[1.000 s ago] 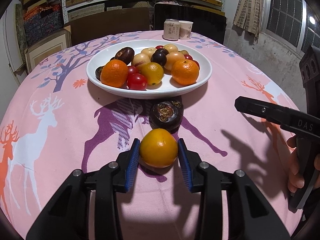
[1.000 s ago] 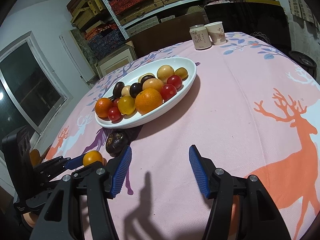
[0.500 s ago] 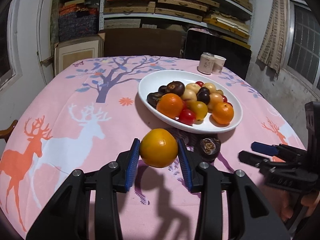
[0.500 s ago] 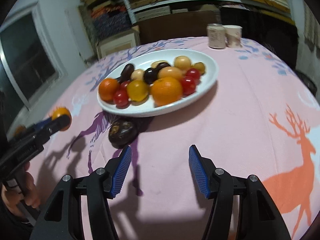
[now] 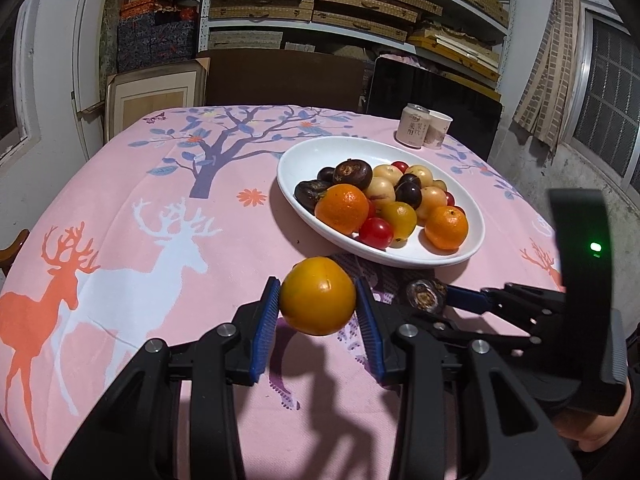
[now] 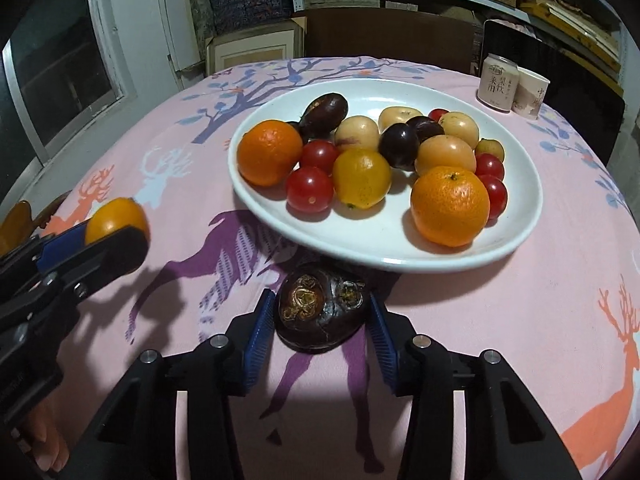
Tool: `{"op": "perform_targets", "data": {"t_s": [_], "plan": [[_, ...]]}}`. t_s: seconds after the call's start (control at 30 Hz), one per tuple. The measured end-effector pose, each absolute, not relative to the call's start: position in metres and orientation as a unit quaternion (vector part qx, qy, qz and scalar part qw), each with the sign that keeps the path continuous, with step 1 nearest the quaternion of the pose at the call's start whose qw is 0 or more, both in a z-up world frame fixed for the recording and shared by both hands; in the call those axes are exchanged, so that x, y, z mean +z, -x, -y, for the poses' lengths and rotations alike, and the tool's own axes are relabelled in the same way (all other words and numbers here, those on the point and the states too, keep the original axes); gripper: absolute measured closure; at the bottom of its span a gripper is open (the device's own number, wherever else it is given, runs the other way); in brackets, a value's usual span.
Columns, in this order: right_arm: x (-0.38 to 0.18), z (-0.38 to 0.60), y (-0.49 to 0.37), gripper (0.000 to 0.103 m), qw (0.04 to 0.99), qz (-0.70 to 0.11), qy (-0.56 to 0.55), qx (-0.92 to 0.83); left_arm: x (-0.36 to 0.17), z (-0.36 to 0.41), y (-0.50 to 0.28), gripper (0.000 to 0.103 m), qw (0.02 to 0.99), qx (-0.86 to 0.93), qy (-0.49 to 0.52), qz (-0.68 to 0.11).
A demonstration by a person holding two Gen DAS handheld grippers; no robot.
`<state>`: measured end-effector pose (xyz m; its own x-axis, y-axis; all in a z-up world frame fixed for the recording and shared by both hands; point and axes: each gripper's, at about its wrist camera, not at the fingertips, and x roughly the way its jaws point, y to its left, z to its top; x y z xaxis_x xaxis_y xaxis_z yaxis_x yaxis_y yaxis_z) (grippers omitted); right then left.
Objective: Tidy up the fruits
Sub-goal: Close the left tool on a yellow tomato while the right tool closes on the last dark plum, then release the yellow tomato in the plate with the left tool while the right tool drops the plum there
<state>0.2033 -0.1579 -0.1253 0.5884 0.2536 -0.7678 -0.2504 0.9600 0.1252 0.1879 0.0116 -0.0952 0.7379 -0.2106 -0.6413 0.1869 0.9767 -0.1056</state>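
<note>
My left gripper (image 5: 317, 322) is shut on a yellow-orange fruit (image 5: 317, 295) and holds it above the pink tablecloth, left of the white oval plate (image 5: 404, 255). The same fruit shows in the right wrist view (image 6: 116, 219). My right gripper (image 6: 322, 326) has its blue pads on both sides of a dark brown water chestnut (image 6: 321, 311) that lies on the cloth just in front of the plate (image 6: 384, 248); the pads look to be touching it. The plate holds oranges, cherry tomatoes, dark and pale fruits.
A drink can (image 5: 414, 131) and a paper cup (image 5: 438, 129) stand at the table's far right edge. Shelves with boxes, a framed board and a dark panel stand behind the table. The pink cloth left of the plate is bare.
My left gripper has lifted the yellow-orange fruit and drawn back to the left. My right gripper has moved forward and narrowed around the water chestnut.
</note>
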Motion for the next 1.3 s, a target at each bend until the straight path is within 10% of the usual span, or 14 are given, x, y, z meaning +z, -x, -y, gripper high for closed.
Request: {"op": "perform_targets", "data": {"t_s": [0.53, 0.9, 1.03, 1.3], "plan": [[-0.025, 0.250, -0.232, 0.056, 0.916, -0.361, -0.091, 0.149, -0.058, 0.041, -0.215, 0.066, 0.926, -0.159, -0.023, -0.343], [-0.055, 0.242, -0.316, 0.055, 0.897, -0.401, -0.110, 0.149, -0.084, 0.090, -0.284, 0.065, 0.903, -0.183, -0.037, -0.387], [-0.057, 0.242, -0.309, 0.043, 0.903, -0.392, -0.104, 0.143, -0.082, 0.085, -0.278, 0.029, 0.915, -0.171, -0.036, -0.364], [-0.059, 0.254, -0.238, 0.027, 0.905, -0.387, -0.112, 0.138, -0.075, 0.068, -0.227, 0.007, 0.914, -0.159, -0.073, -0.366]]}}
